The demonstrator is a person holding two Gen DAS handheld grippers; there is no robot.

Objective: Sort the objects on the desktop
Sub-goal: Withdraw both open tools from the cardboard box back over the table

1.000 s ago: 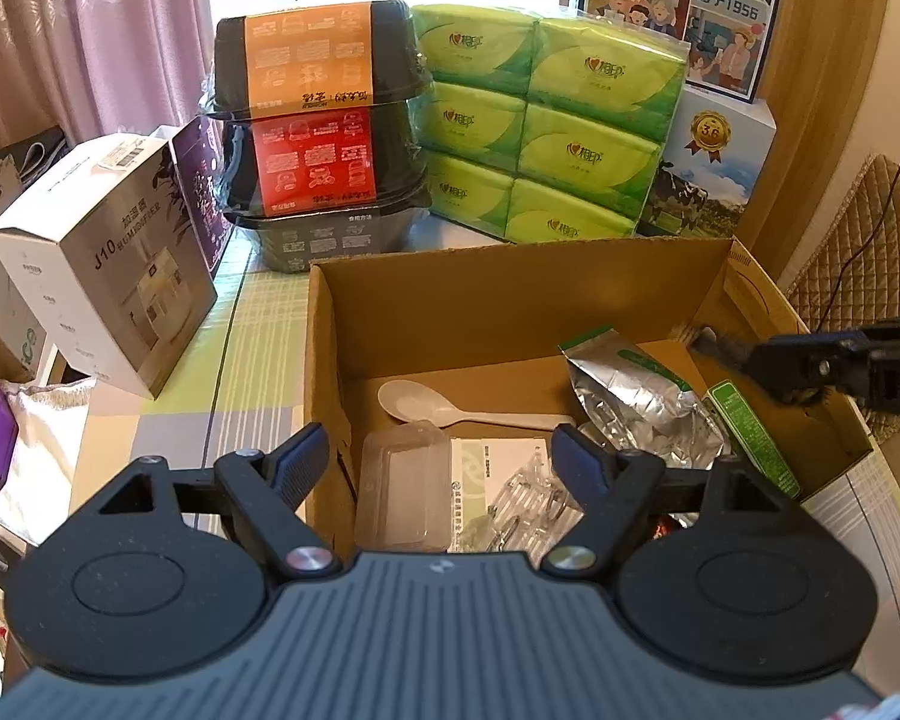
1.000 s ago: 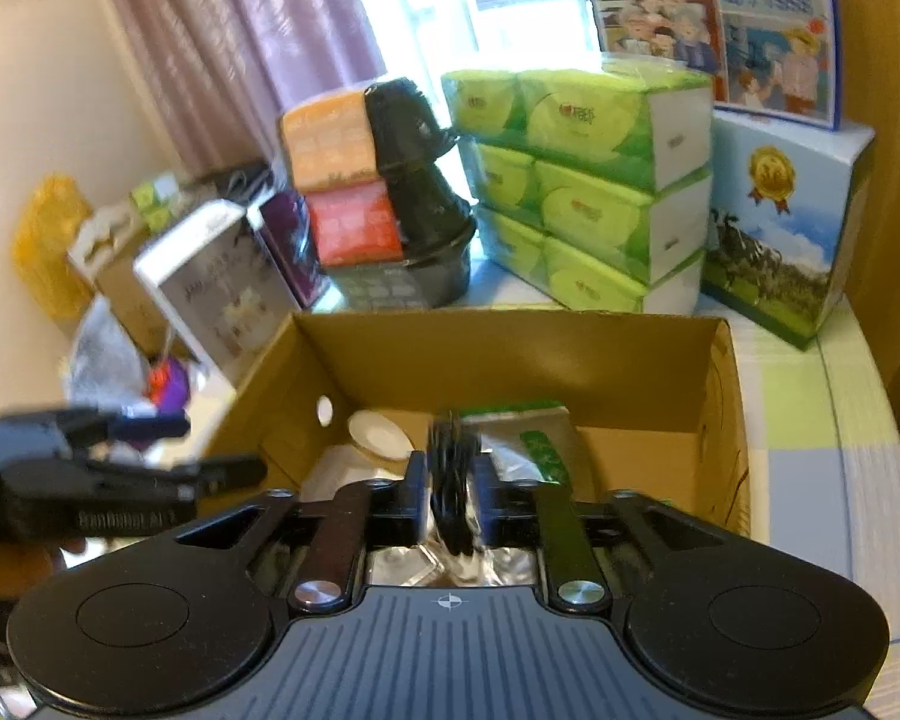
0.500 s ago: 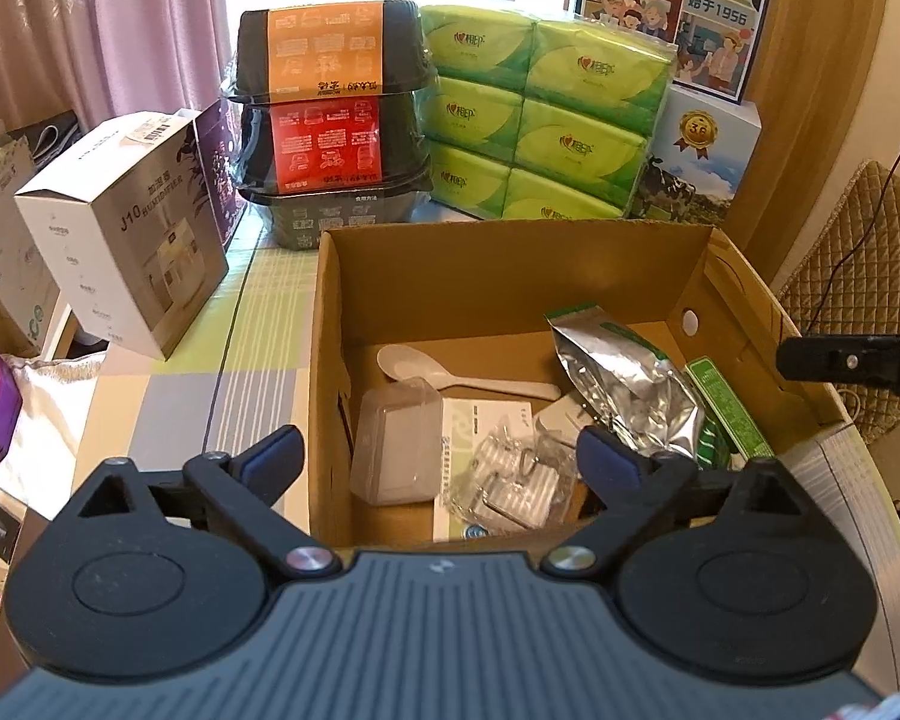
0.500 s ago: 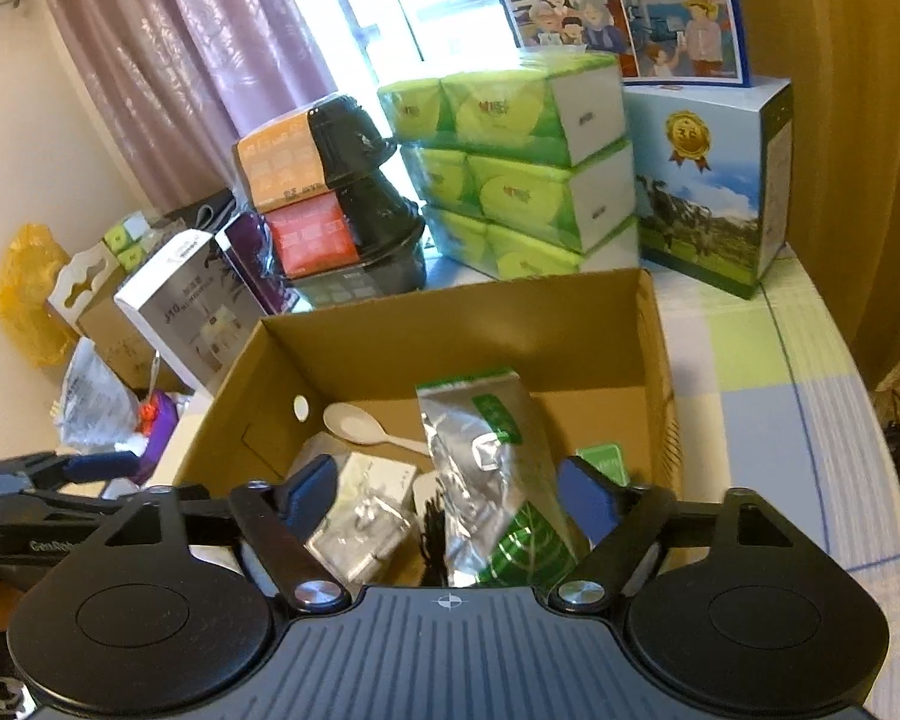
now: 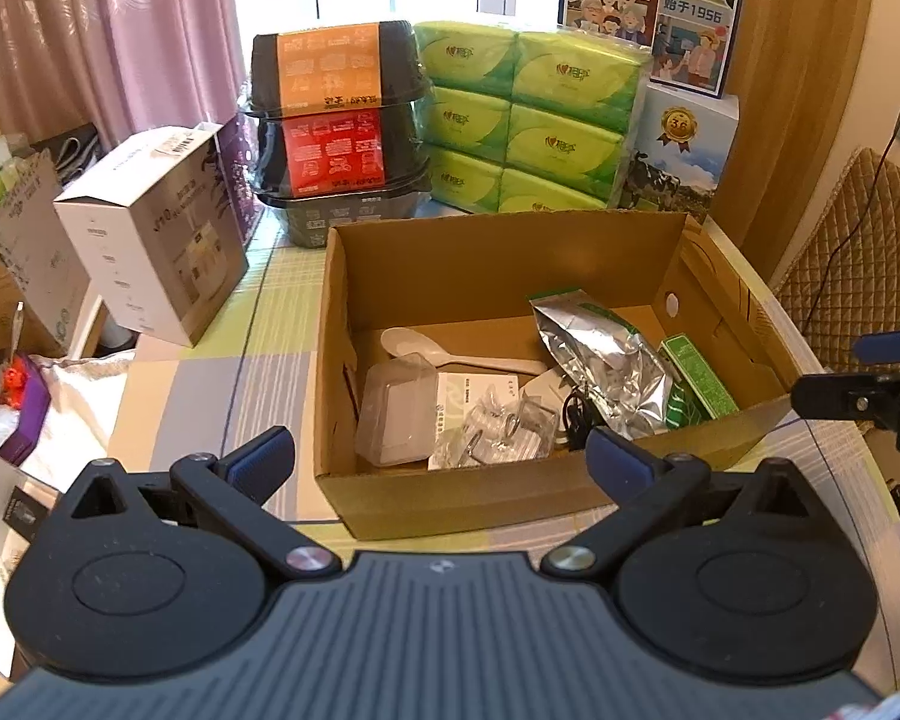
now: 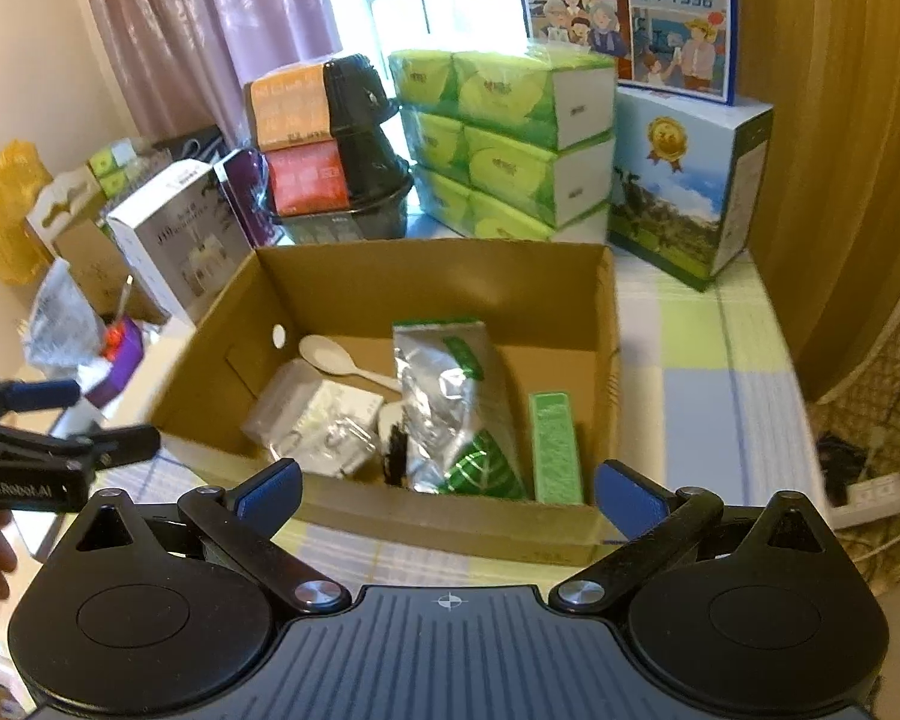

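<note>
An open cardboard box (image 5: 450, 498) (image 6: 426, 276) stands on the table. Inside lie a white spoon (image 5: 414, 345) (image 6: 330, 357), a silver foil pouch (image 5: 606, 354) (image 6: 444, 396), a green carton (image 5: 699, 375) (image 6: 552, 450), a clear plastic case (image 5: 396, 414), a bag of metal clips (image 5: 498, 432) (image 6: 324, 426) and a black cable bundle (image 5: 576, 414) (image 6: 395, 456). My left gripper (image 5: 441, 462) is open, held just before the box's near wall. My right gripper (image 6: 447, 489) is open and empty, also back from the box; its fingers (image 5: 870, 378) show at the left view's right edge.
Behind the box stand stacked black food trays (image 5: 336, 138), green tissue packs (image 5: 528, 126) and a milk carton box (image 5: 678, 162). A white appliance box (image 5: 150, 240) sits left. A quilted chair (image 5: 858, 276) is right. A power strip (image 6: 870, 495) lies on the floor.
The right gripper was shut on the black cable bundle over the box, then opened and left it inside. Both grippers have drawn back from the box and opened wider.
</note>
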